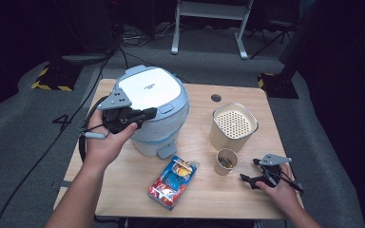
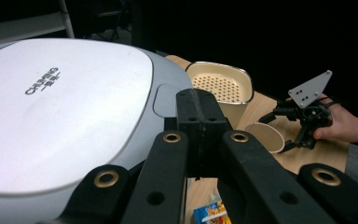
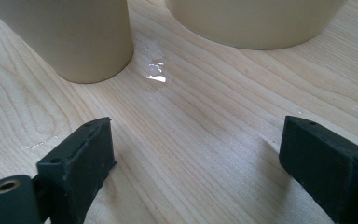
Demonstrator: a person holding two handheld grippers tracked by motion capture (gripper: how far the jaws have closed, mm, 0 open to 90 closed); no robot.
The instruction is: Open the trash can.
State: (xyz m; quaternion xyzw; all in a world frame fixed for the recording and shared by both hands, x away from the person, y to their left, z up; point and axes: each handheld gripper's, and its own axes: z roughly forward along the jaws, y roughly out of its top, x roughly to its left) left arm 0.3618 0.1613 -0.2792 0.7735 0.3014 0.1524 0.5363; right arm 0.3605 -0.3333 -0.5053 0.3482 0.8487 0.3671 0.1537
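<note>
A person sits at a wooden worktop holding a two-jaw gripper in each hand. The left gripper hovers against the front left of a pale blue rice cooker with a white lid, which stands at the back left of the worktop. In the left gripper view its jaws are pressed together, with nothing between them, just above the lid's front edge and near the lid's release button. The right gripper rests low near the front right corner of the worktop. Its jaws are spread wide apart and hold nothing, and they point toward a small paper cup just beside them. Behind the cup stands a cream container with a perforated insert on top. A small wet patch glistens on the wood between cup and container. A colourful snack packet lies flat in front of the rice cooker.
</note>
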